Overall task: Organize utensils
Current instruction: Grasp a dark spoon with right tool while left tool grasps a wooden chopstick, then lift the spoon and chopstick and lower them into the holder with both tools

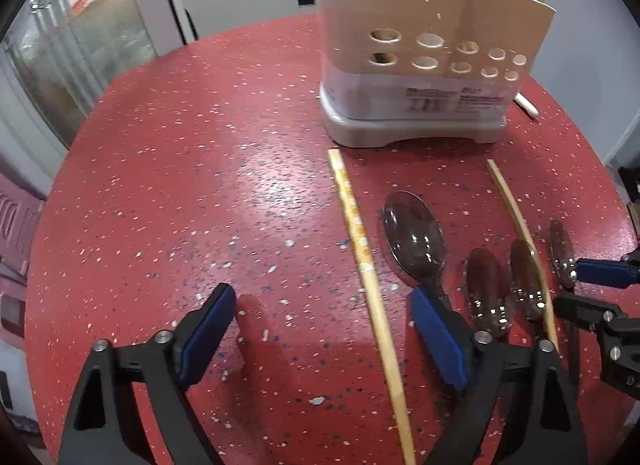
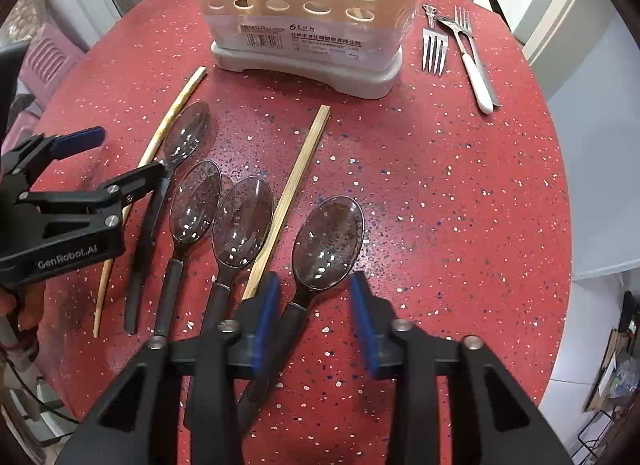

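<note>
The right gripper (image 2: 314, 305) stands over the rightmost smoky translucent plastic spoon (image 2: 326, 243), blue pads either side of its dark neck. A gap shows on each side, so the fingers are part spread and straddle it without pinching.

The left gripper (image 1: 320, 341) hangs with its fingers spread wide and nothing held. The long pale bamboo chopstick (image 1: 370, 289) runs between its pads, and the handle of the leftmost spoon (image 1: 414, 241) passes just behind its right pad.

The beige perforated plastic utensil holder (image 2: 300, 5) stands at twelve o'clock on the round red speckled table (image 2: 460, 205), well apart from the spoons.

In my judgement the main risk is a slipping grip. The spoon's neck is thin, smooth and flat on the table, so closing pads could skid over it or push it away. The square wooden chopstick (image 2: 290, 199) lies just beside the left pad at ten o'clock and could be caught too. The two grippers are near each other and might collide.

- Spoons: four.
- Chopsticks: two.
- Holder: one.
- At one o'clock in the right wrist view: a steel fork (image 2: 434, 51), a white-handled fork (image 2: 474, 65), and what may be another piece behind them, too small to tell.
</note>
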A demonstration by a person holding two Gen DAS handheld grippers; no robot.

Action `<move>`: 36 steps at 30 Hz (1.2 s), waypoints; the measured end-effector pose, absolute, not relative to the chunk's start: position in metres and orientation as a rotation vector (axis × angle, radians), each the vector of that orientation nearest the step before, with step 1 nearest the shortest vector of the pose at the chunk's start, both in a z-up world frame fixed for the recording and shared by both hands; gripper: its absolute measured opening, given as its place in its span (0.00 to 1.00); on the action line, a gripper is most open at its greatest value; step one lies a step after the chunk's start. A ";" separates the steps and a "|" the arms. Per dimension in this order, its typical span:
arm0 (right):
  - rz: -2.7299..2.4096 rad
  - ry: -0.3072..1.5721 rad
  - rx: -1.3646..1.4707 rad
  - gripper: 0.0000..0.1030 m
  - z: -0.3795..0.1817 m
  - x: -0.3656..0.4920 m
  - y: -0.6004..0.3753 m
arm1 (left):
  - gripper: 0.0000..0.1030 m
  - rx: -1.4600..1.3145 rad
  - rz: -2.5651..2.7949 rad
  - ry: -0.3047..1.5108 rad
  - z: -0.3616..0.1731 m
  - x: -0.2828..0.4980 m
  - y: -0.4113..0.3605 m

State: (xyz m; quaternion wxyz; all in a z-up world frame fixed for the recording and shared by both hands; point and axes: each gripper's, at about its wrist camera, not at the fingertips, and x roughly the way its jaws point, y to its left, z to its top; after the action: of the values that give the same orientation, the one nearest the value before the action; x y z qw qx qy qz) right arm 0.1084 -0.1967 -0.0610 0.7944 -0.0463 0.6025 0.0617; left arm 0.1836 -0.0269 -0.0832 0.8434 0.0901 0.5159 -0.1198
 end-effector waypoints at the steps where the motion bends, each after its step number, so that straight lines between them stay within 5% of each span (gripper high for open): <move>1: 0.139 1.294 -0.094 0.19 -0.061 0.108 -0.197 | 0.99 0.181 -0.267 1.106 -0.083 0.188 -0.028; 3: 0.148 1.292 -0.095 0.12 -0.059 0.108 -0.204 | 0.96 0.167 -0.283 1.140 -0.083 0.194 -0.028; 7: 0.181 1.277 -0.080 0.12 -0.059 0.105 -0.211 | 0.93 0.196 -0.304 1.197 -0.083 0.201 -0.034; 10: 0.205 1.262 -0.051 0.12 -0.060 0.103 -0.218 | 0.83 0.226 -0.334 1.233 -0.079 0.204 -0.045; 17: 0.249 1.231 0.051 0.12 -0.061 0.096 -0.240 | 0.32 0.282 -0.396 1.231 -0.075 0.196 -0.064; 36: 0.347 0.998 0.194 0.12 -0.006 0.063 -0.278 | 0.31 0.047 -0.325 0.897 -0.027 0.117 -0.026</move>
State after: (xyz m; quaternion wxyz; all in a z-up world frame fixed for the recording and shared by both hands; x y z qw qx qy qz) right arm 0.0626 -0.2784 -0.0062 0.8591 0.0922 0.4756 0.1652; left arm 0.1165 -0.0258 -0.0275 0.8880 0.0226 0.4318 -0.1564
